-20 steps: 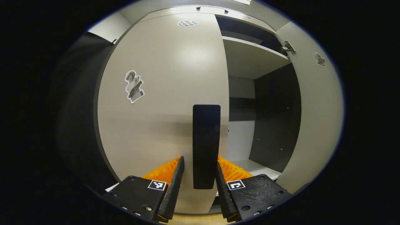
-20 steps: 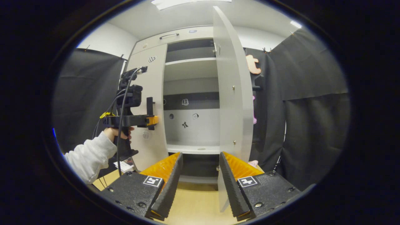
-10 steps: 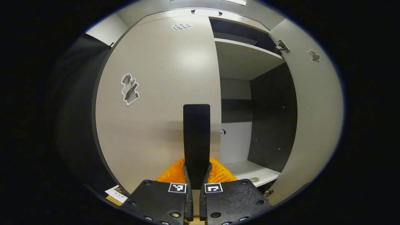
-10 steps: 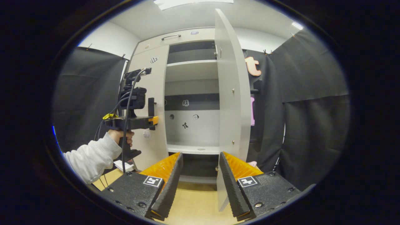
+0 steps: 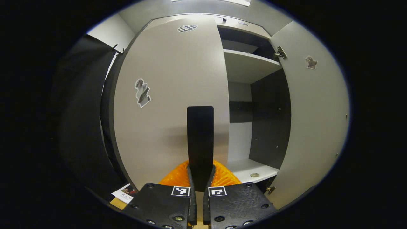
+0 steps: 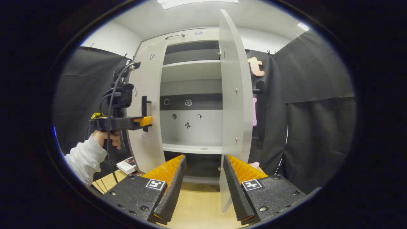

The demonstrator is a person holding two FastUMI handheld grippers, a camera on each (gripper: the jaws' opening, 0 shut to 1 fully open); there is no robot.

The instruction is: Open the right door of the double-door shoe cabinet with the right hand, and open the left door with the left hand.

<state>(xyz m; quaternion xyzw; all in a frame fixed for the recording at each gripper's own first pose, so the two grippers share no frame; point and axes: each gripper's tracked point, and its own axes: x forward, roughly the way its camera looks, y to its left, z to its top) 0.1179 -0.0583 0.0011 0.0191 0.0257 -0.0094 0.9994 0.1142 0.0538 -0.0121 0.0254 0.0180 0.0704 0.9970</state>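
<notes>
You had the left gripper (image 5: 199,178) clenched on the left door's handle (image 5: 200,140), that left door (image 5: 171,95) barely ajar. The right gripper (image 6: 202,178) hung released before the open right door (image 6: 232,95). Pulling off the door's hinge arc could have slipped the handle free.

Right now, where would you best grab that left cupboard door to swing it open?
By the tall dark handle near the free edge of the left door, head-on, one finger each side. It stands proud and sits far from the hinge side. The left tool grips it that way.

Pale wooden floor (image 6: 197,210), shoe cabinet (image 6: 190,127) standing on it, booklet (image 6: 127,164) beside cabinet
</notes>
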